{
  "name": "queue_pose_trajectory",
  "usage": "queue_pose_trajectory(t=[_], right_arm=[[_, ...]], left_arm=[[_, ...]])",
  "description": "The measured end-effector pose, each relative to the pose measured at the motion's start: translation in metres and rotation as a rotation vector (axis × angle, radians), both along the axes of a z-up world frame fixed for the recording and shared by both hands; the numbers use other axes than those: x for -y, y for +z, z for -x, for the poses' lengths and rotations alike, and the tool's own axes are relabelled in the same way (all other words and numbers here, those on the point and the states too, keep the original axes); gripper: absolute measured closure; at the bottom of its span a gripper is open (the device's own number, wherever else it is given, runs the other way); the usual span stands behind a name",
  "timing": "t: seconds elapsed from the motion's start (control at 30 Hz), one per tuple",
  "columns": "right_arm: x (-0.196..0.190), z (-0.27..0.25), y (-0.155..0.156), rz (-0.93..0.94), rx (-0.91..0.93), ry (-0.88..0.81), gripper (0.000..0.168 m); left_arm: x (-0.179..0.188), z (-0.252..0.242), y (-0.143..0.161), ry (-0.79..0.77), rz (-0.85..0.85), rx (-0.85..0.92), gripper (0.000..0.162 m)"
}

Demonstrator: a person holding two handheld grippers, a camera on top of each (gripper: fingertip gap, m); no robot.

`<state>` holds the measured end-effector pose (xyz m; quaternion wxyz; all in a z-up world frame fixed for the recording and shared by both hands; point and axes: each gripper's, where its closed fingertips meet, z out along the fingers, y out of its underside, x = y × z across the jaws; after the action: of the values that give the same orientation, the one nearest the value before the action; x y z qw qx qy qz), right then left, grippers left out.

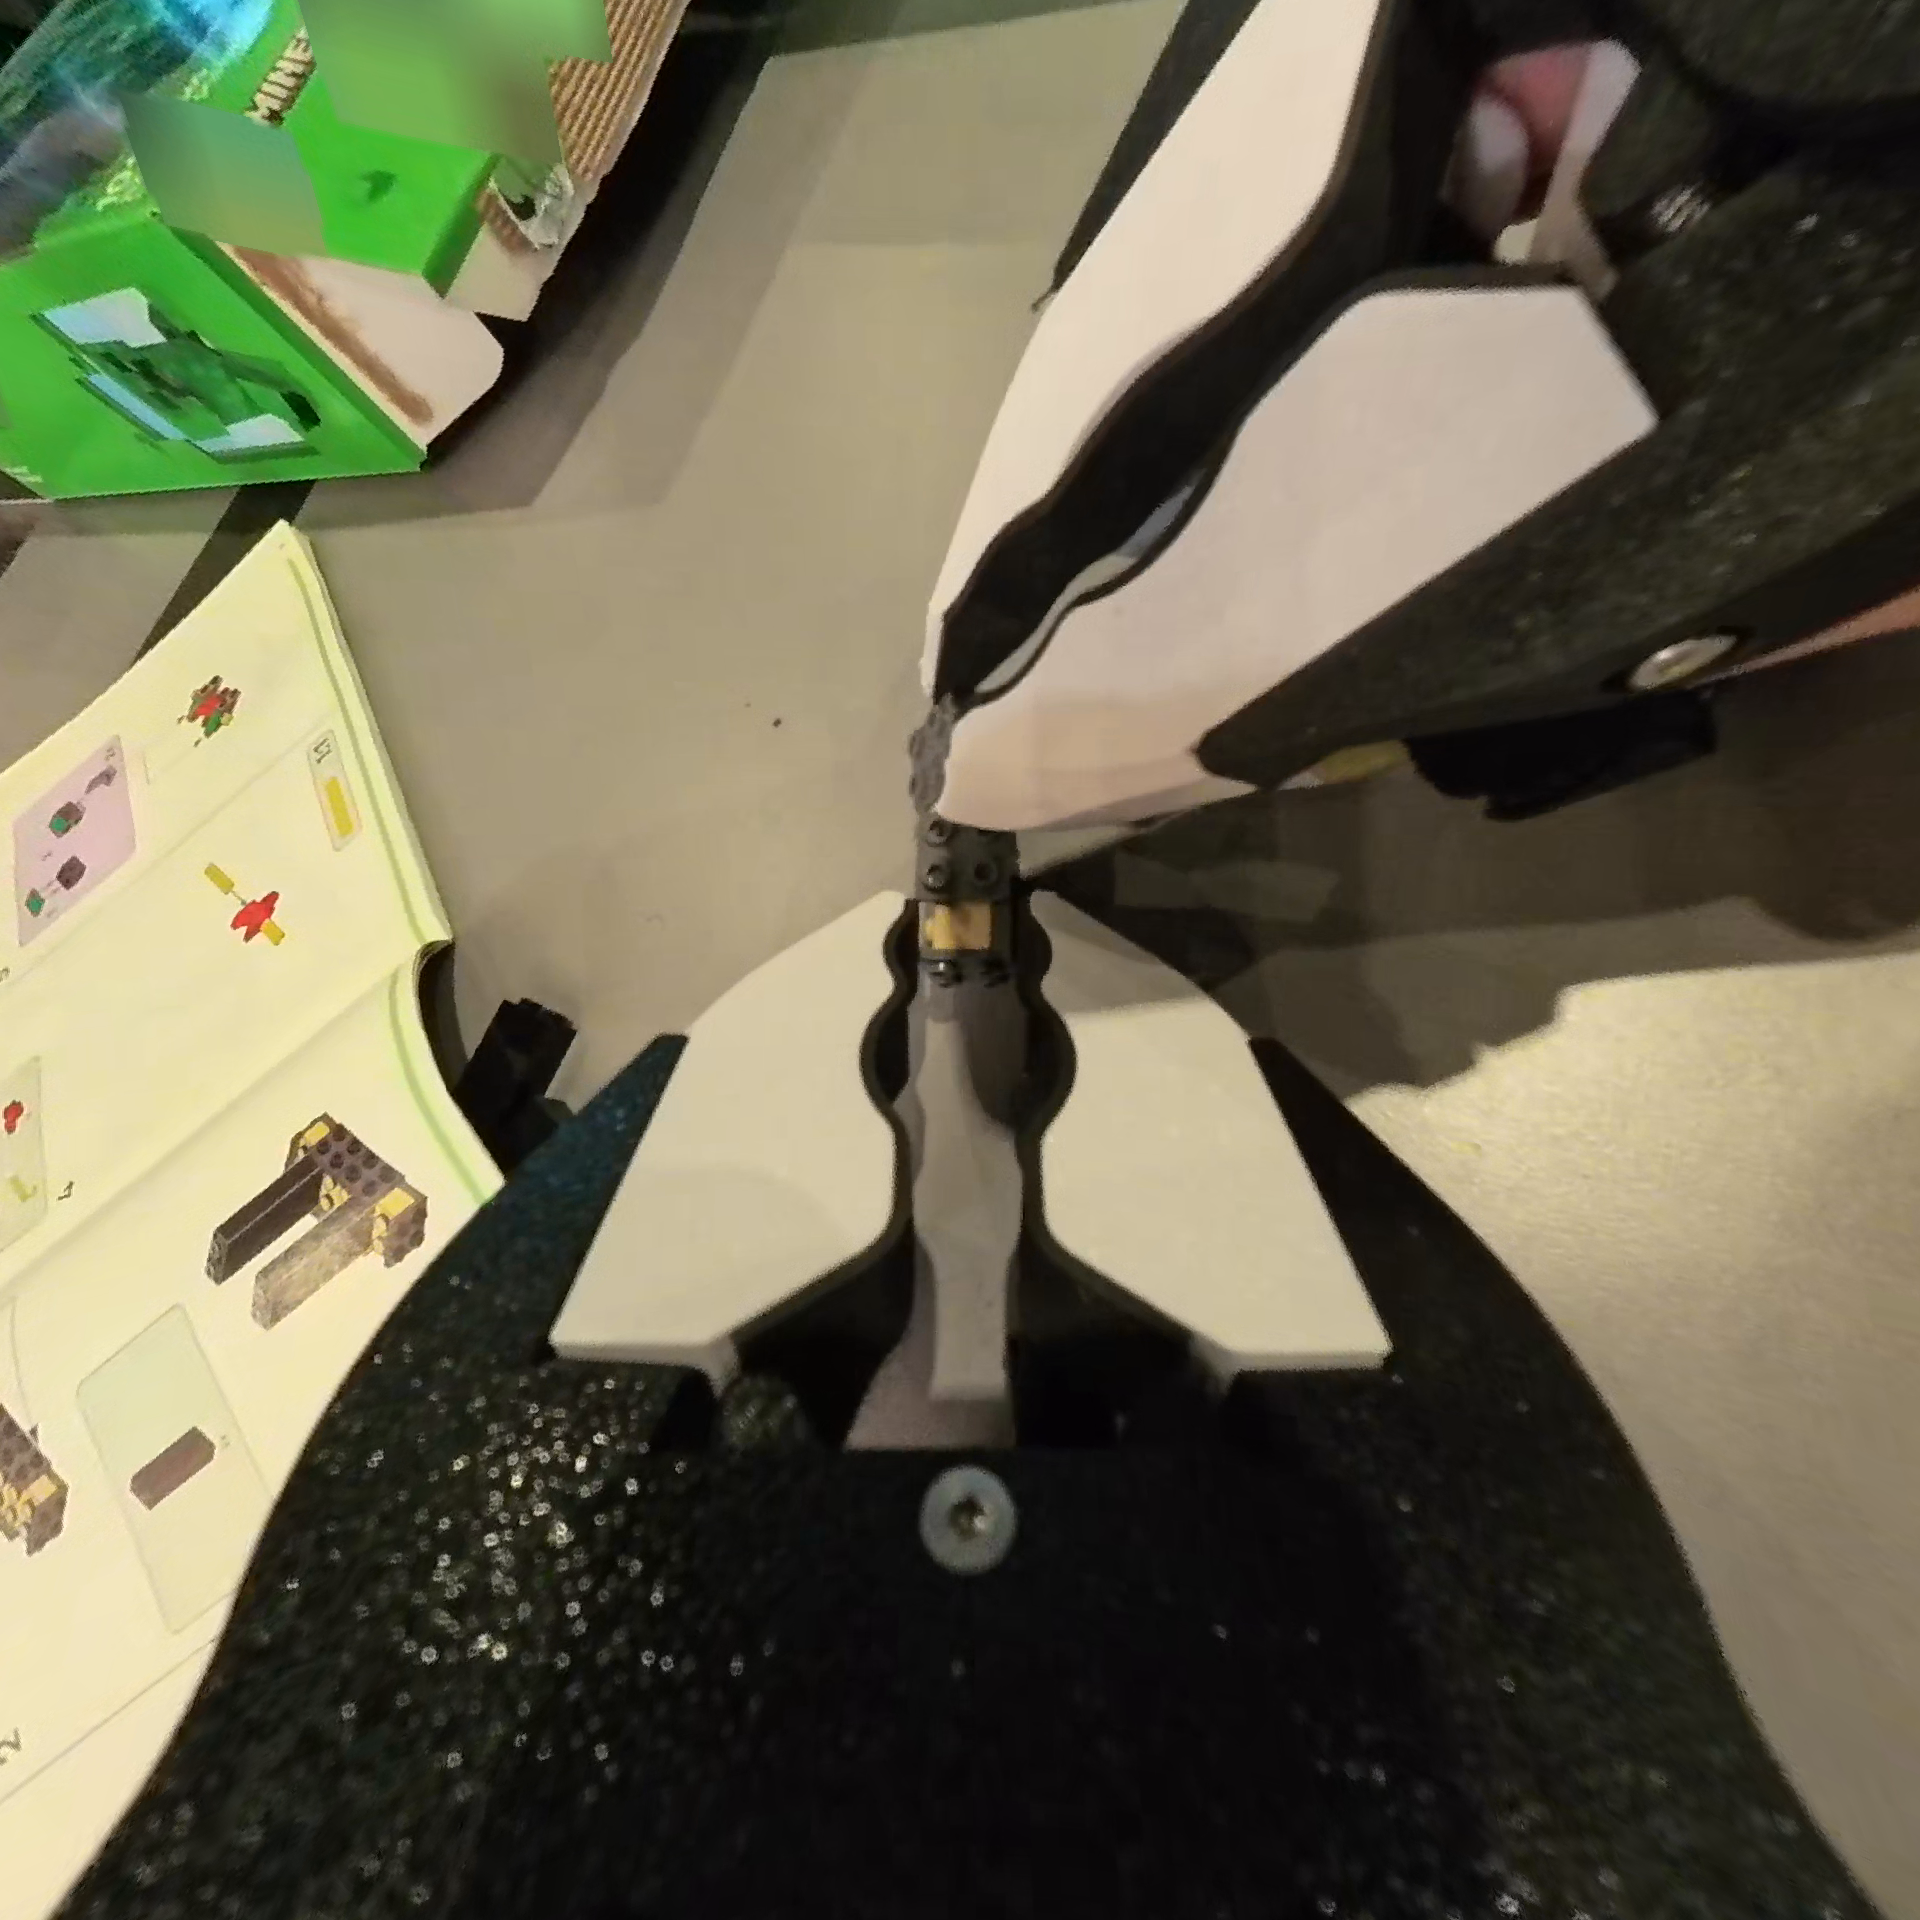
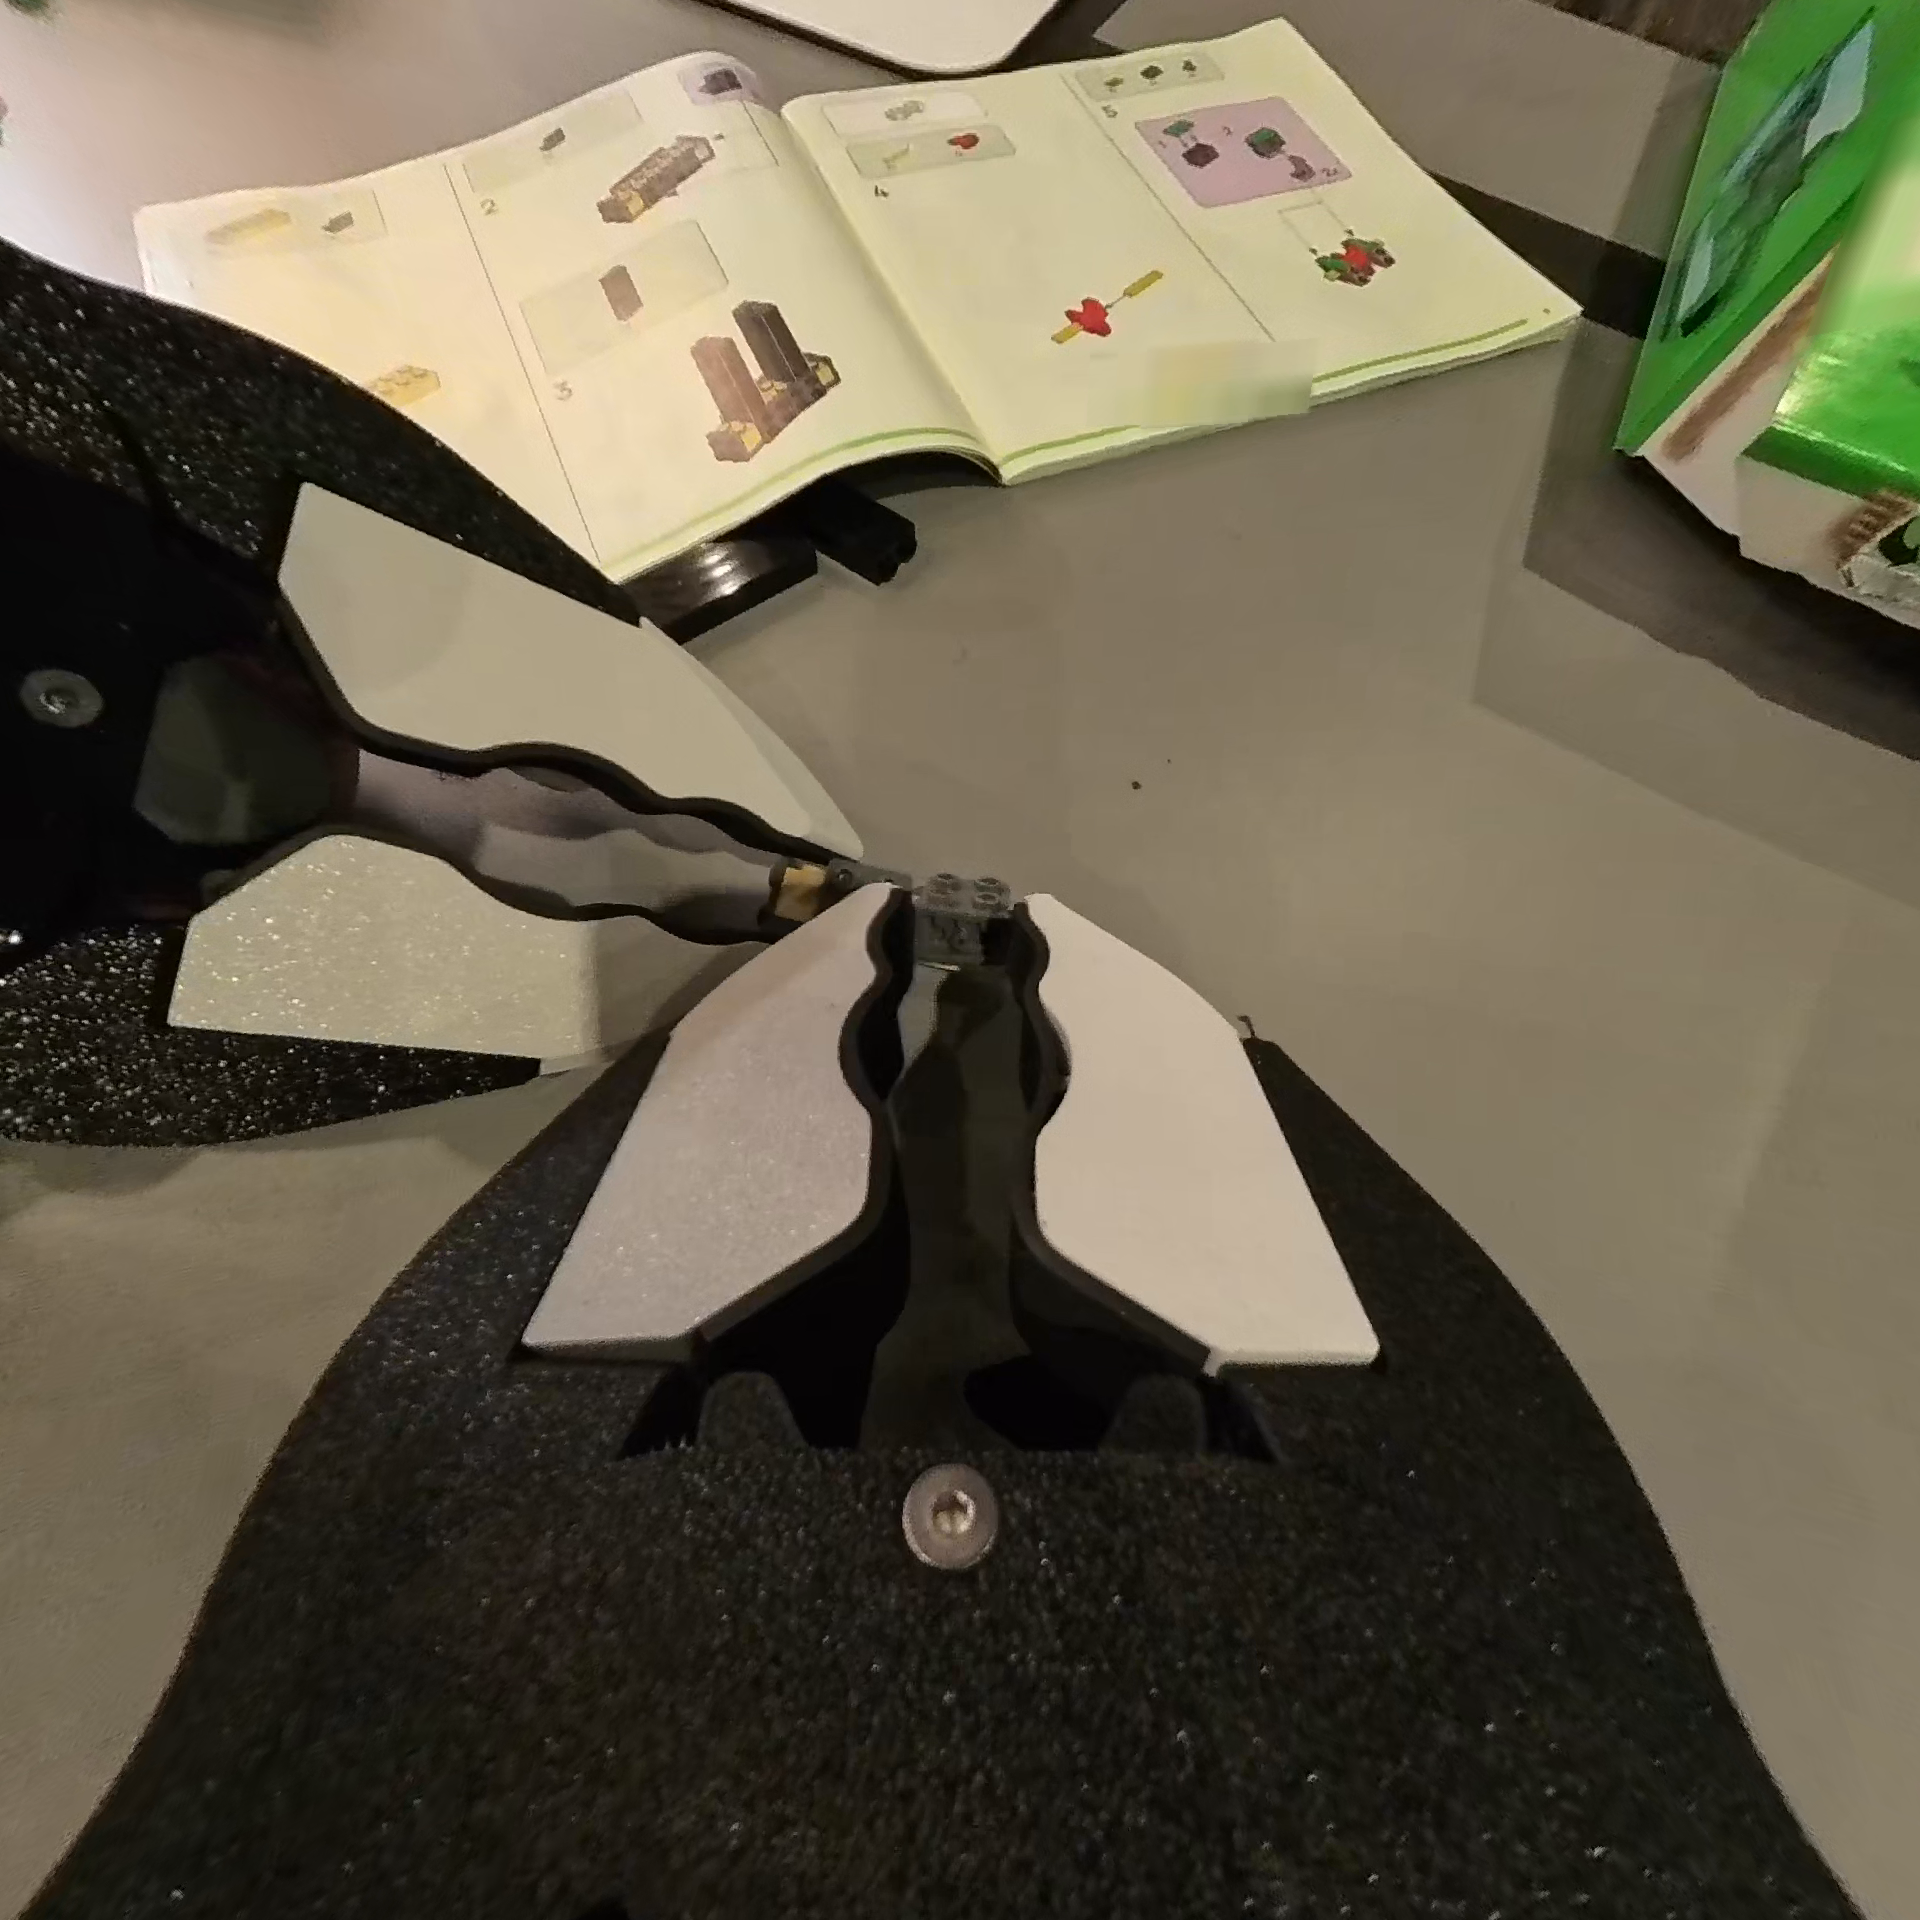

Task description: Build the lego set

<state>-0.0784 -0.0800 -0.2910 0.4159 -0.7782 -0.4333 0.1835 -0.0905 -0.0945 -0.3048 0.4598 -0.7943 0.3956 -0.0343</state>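
Both tools are seen closed on small Lego pieces above a grey counter (image 2: 1351, 935). By the left tool (image 1: 961, 925), a small dark grey and tan assembly (image 1: 961, 894) is pinched at the fingertips; its jaws are drawn narrow around it, and studs are seen on the dark piece's exposed face. By the right tool (image 2: 961, 920), a small light grey studded plate (image 2: 961, 902) is clamped at the very tips, the jaws likewise narrow. In the left wrist view the right tool (image 1: 940, 748) is seen coming in from the upper right, and its grey plate (image 1: 933, 753) is held just beside the top of the dark assembly; whether the two pieces actually touch cannot be told. In the right wrist view the left tool (image 2: 821, 883) enters from the left, and the tan and dark assembly (image 2: 805, 888) is seen at its tips, close to the grey plate.

An open instruction booklet (image 2: 831, 270) is laid flat on the counter beyond the tools, with pictured building steps on pale green pages. A black object (image 2: 790, 551) is partly tucked under its near edge. A bright green set box (image 2: 1787, 260) stands at the right in the right wrist view, and at the upper left in the left wrist view (image 1: 208, 343). Part of a person's hand (image 1: 1522, 125) is visible behind the right tool.
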Motion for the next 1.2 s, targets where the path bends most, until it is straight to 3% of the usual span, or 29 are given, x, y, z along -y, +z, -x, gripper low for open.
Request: queue_pose_trajectory(t=[0.4,0.53,0.67,0.73,0.87,1.0,1.13,1.2], right_arm=[[0.000,-0.002,0.003,-0.009,-0.007,0.033,0.150],[0.000,0.001,0.017,0.002,-0.086,0.239,0.149],[-0.034,-0.005,0.006,0.036,-0.046,0.350,0.148],[-0.039,0.001,0.002,0.144,-0.073,0.422,0.148],[-0.046,0.017,-0.002,0.327,-0.139,0.486,0.151],[-0.053,0.022,-0.012,0.279,-0.027,0.510,0.152],[-0.047,0.030,-0.018,0.237,0.052,0.553,0.154],[-0.048,0.032,-0.020,0.193,0.091,0.553,0.163]], left_arm=[[0.000,0.000,0.000,-0.001,0.005,0.002,0.145],[0.001,0.001,-0.001,-0.015,0.025,0.013,0.145],[0.001,0.001,-0.001,-0.016,0.034,0.019,0.145],[0.001,0.002,-0.001,-0.013,0.028,0.018,0.145],[0.000,0.003,0.001,-0.006,0.022,0.030,0.128],[0.002,0.001,0.001,-0.031,0.061,0.056,0.107],[-0.002,0.006,0.015,-0.033,0.004,0.056,0.104],[-0.006,0.014,0.025,-0.011,-0.038,0.069,0.107]])
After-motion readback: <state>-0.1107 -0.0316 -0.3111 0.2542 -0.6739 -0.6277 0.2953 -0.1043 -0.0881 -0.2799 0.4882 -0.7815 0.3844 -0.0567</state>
